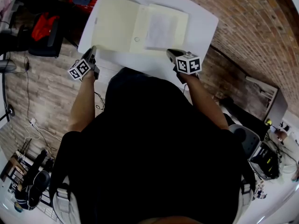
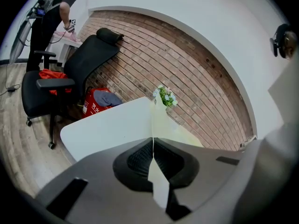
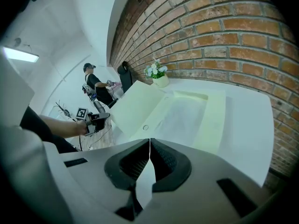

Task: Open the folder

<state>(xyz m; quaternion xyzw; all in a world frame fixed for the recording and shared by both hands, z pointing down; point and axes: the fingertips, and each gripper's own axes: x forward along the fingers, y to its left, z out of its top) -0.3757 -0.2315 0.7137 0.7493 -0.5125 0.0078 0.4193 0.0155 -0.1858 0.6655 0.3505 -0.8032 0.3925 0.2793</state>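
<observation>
Looks done: folder (image 1: pixel 140 24) open flat on the white bench (image 1: pixel 205 22). Nothing in left gripper (image 1: pixel 92 51) or right gripper (image 1: pixel 171 53), both shut tight near its front edge. Might bump that edge, slide the paper sheet (image 1: pixel 159 29) out, or flip the left flap (image 1: pixel 114 24) back over.

Matt, seemingly paper folder (image 1: pixel 117 24); smooth white table (image 1: pixel 202 26)

Pale yellow folder (image 1: pixel 126 24), white table (image 1: pixel 203 20), red-brown brick wall (image 1: pixel 252 27)
</observation>
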